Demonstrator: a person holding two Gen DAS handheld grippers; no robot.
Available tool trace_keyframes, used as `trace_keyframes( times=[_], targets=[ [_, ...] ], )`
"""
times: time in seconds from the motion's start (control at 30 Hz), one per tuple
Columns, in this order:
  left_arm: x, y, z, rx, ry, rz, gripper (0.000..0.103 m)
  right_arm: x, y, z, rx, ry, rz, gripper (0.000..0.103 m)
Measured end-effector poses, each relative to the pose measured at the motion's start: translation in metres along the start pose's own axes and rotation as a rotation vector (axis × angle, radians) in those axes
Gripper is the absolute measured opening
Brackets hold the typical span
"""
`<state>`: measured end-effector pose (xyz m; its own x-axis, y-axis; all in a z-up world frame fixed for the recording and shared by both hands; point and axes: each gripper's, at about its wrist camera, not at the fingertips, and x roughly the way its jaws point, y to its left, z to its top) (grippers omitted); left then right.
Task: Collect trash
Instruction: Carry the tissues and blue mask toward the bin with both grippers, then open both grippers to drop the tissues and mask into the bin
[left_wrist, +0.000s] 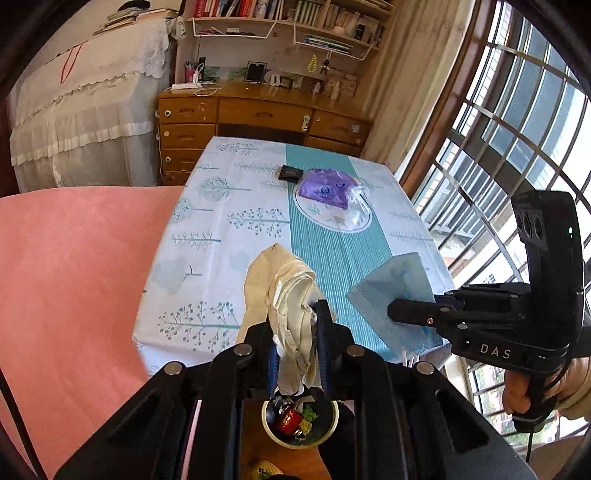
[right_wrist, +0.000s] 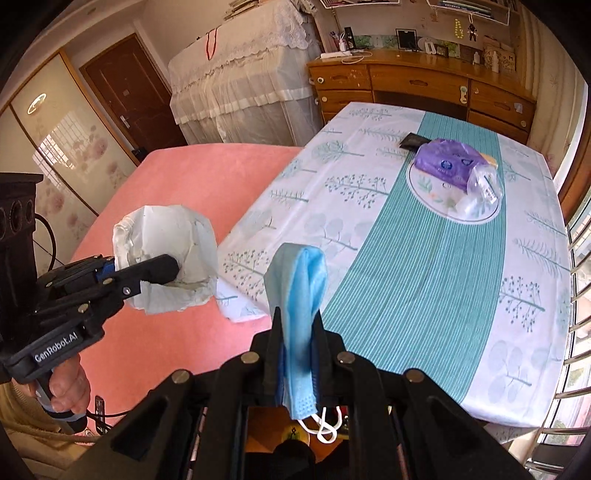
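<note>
Both grippers carry trash clear of the tabletop.

The left gripper (left_wrist: 295, 332) is clamped on a crumpled white tissue (left_wrist: 291, 291); the right gripper (right_wrist: 295, 332) is closed on a folded blue face mask (right_wrist: 299, 295). A bin (left_wrist: 300, 421) with wrappers shows below. The mask's ear loops (right_wrist: 325, 424) dangle and could snag a finger on release. The purple packet (left_wrist: 325, 190) and clear plastic (left_wrist: 356, 210) remain on the tabletop (left_wrist: 207, 221).
</note>
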<state>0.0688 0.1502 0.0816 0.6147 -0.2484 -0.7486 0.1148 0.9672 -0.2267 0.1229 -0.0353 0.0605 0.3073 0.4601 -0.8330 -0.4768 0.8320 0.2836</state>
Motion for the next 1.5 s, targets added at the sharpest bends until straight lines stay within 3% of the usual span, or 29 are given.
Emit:
trace_keyframes(
  times=[0.3, 0.57, 0.9, 1.0, 1.23, 1.4, 1.47, 1.5],
  targets=[
    [0.041, -0.010, -0.070, 0.086, 0.167, 0.002, 0.015, 0.046, 0.011, -0.053, 0.056, 0.150, -0.026, 0.011],
    [0.099, -0.007, -0.121, 0.052, 0.325, 0.000, 0.015, 0.099, -0.007, -0.107, 0.096, 0.224, -0.104, 0.011],
    [0.225, -0.002, -0.212, -0.010, 0.494, -0.033, 0.015, 0.206, -0.060, -0.205, 0.182, 0.382, -0.196, 0.011],
    [0.266, 0.001, -0.243, -0.011, 0.547, -0.055, 0.015, 0.241, -0.073, -0.232, 0.179, 0.399, -0.198, 0.011],
    [0.360, 0.015, -0.299, 0.002, 0.646, -0.070, 0.017, 0.320, -0.121, -0.279, 0.315, 0.393, -0.184, 0.011],
    [0.402, 0.019, -0.321, 0.026, 0.680, -0.044, 0.025, 0.354, -0.152, -0.302, 0.423, 0.367, -0.170, 0.014],
    [0.411, 0.021, -0.323, 0.021, 0.673, -0.026, 0.038, 0.364, -0.162, -0.304, 0.461, 0.375, -0.178, 0.020],
    [0.414, 0.022, -0.322, 0.013, 0.671, -0.017, 0.050, 0.366, -0.167, -0.304, 0.478, 0.377, -0.183, 0.025]
  ],
)
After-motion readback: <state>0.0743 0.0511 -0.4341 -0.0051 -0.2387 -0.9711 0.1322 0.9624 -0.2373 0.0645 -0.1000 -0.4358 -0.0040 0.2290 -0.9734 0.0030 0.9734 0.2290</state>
